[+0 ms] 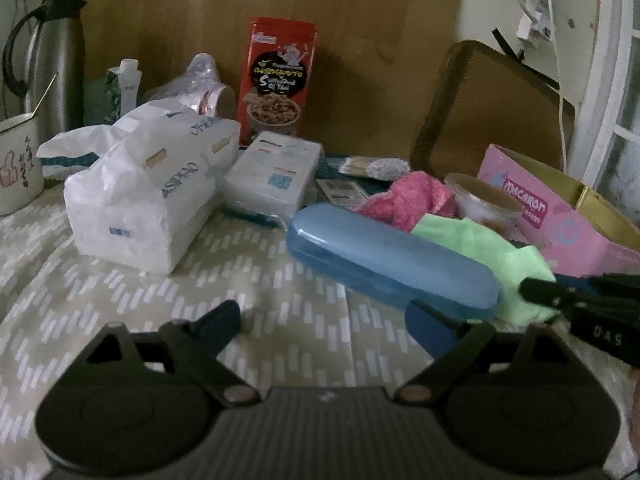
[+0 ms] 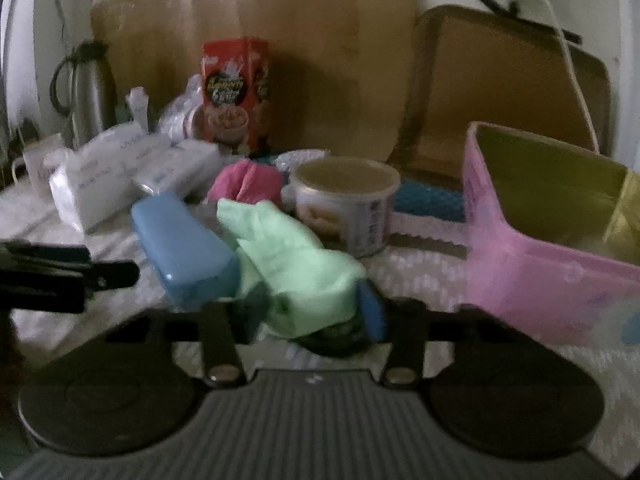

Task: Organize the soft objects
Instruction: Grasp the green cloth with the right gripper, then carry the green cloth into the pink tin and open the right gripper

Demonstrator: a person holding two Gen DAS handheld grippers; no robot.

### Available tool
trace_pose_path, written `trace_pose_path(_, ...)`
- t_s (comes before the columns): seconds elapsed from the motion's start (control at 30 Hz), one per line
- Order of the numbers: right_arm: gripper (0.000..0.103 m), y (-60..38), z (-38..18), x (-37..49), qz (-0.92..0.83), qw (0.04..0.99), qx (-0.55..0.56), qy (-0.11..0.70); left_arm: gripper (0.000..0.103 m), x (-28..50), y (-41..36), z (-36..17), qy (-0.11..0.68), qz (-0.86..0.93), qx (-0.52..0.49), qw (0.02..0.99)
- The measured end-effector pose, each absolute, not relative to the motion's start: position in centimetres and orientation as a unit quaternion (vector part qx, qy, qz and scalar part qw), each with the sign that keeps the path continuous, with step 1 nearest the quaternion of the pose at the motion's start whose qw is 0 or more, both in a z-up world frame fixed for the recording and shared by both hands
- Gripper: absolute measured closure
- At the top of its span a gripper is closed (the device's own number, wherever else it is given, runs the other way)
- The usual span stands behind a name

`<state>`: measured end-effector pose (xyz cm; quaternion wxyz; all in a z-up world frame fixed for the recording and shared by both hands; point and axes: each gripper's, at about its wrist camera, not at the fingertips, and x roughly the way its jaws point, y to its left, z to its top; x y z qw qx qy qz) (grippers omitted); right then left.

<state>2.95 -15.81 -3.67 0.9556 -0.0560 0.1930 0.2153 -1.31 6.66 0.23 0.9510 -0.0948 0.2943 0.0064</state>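
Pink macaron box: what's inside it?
The pink macaron box lies open, showing a gold-coloured lining and nothing visible in it. Its near wall hides the bottom, and the far end runs out of frame.

Two soft cloths lie on the table, one green cloth (image 2: 296,264) and one pink cloth (image 1: 404,200), next to one blue hard case (image 1: 392,260). There are two white tissue packs, a large tissue pack (image 1: 148,196) and a smaller flat pack (image 1: 276,172). One red snack box (image 1: 278,80), one round tub (image 2: 344,200), one pink carton (image 1: 560,220), one steel flask (image 1: 56,64), one mug (image 1: 18,164) and one brown tray (image 1: 492,108) complete the count.
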Motion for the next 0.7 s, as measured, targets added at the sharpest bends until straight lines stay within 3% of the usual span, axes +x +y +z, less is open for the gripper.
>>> trace_pose_path(0.03,0.094,-15.2,-3.6,2.7,0.219,0.954,-0.073,0.193,0.011,-1.4,6.7,0.3,0.294,0.007,-0.098,0.951)
trace_pose_path(0.07,0.095,-15.1,-3.4,2.4,0.217,0.956,-0.073,0.183,0.011,-1.4,6.7,0.3,0.293,0.008,-0.100,0.951)
trace_pose_path(0.27,0.096,-18.2,-1.2,-2.7,0.203,0.971,-0.046,0.114,0.012,-1.4,7.0,0.5,0.292,-0.002,-0.110,0.950)
trace_pose_path(0.4,0.096,-20.5,-1.5,-5.6,0.253,0.954,-0.005,0.160,0.017,-1.7,7.2,0.8,0.294,-0.057,-0.133,0.945)
trace_pose_path(0.5,0.095,-21.1,-2.8,-7.0,0.299,0.933,0.021,0.200,0.027,-1.9,5.6,1.5,0.307,-0.131,-0.136,0.933)
trace_pose_path(0.63,0.091,-19.8,-4.6,-7.3,0.285,0.937,-0.001,0.204,0.044,-1.6,1.7,2.1,0.346,-0.256,-0.133,0.893)
trace_pose_path(0.7,0.078,-19.0,-5.2,-6.9,0.286,0.935,-0.009,0.208,0.046,-1.1,-0.4,1.8,0.375,-0.297,-0.125,0.869)
